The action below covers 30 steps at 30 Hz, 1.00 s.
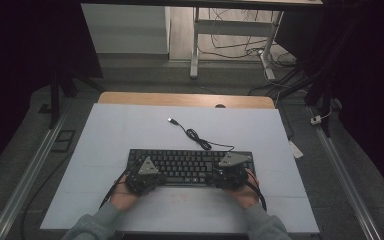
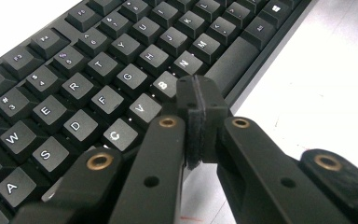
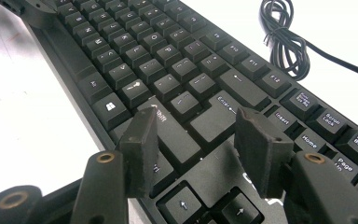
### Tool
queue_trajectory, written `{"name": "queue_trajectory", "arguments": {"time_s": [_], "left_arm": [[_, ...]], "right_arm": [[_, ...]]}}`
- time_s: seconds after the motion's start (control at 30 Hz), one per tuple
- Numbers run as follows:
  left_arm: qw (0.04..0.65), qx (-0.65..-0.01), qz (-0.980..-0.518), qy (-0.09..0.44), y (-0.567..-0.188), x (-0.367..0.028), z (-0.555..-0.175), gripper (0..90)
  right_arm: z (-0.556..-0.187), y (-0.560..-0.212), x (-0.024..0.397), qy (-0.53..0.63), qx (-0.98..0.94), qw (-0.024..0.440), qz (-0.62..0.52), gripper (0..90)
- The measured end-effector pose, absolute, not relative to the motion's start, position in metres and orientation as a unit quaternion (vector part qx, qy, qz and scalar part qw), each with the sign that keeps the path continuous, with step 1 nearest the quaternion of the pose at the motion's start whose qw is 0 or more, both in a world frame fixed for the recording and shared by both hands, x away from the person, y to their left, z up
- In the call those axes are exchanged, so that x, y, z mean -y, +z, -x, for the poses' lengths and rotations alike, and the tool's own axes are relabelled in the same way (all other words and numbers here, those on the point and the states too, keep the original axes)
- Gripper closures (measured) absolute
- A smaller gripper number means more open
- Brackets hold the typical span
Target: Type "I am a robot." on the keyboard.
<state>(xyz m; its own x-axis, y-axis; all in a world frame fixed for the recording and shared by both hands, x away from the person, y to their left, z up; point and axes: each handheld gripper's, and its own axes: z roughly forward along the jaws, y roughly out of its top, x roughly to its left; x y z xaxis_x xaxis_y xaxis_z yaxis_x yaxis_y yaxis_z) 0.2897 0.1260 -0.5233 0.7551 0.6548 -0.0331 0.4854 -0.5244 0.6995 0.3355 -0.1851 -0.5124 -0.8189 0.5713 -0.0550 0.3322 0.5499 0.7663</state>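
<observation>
We see the keyboard (image 1: 190,166) low in the middle of the high view, lying on the table (image 1: 110,135), with its cable (image 1: 196,136) running toward the upper middle. In the left gripper view our left gripper (image 2: 200,105) has its jaws pressed together with nothing between them, the tips hovering at the keyboard's near edge just right of the B key (image 2: 164,86), by the space bar (image 2: 230,58). In the right gripper view our right gripper (image 3: 193,140) stands with jaws wide apart and empty, above the keys near Enter (image 3: 219,112) and the arrow keys (image 3: 209,205) in the lower middle of the frame.
</observation>
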Motion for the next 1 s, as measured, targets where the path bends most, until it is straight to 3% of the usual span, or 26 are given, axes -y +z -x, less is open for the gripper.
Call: {"name": "queue_trajectory", "arguments": {"time_s": [0.43,0.8,1.0], "left_arm": [[0.368,-0.336,-0.858,0.128,-0.521,-0.128,-0.289,89.0],[0.411,-0.381,-0.815,0.149,-0.507,-0.161,-0.293,88.4],[0.415,-0.410,-0.798,0.151,-0.508,-0.178,-0.298,83.2]], "right_arm": [[-0.335,-0.511,0.186,0.399,-0.866,0.153,-0.260,49.4],[-0.336,-0.511,0.186,0.398,-0.867,0.153,-0.259,49.4],[-0.336,-0.511,0.186,0.397,-0.867,0.152,-0.260,49.4]]}}
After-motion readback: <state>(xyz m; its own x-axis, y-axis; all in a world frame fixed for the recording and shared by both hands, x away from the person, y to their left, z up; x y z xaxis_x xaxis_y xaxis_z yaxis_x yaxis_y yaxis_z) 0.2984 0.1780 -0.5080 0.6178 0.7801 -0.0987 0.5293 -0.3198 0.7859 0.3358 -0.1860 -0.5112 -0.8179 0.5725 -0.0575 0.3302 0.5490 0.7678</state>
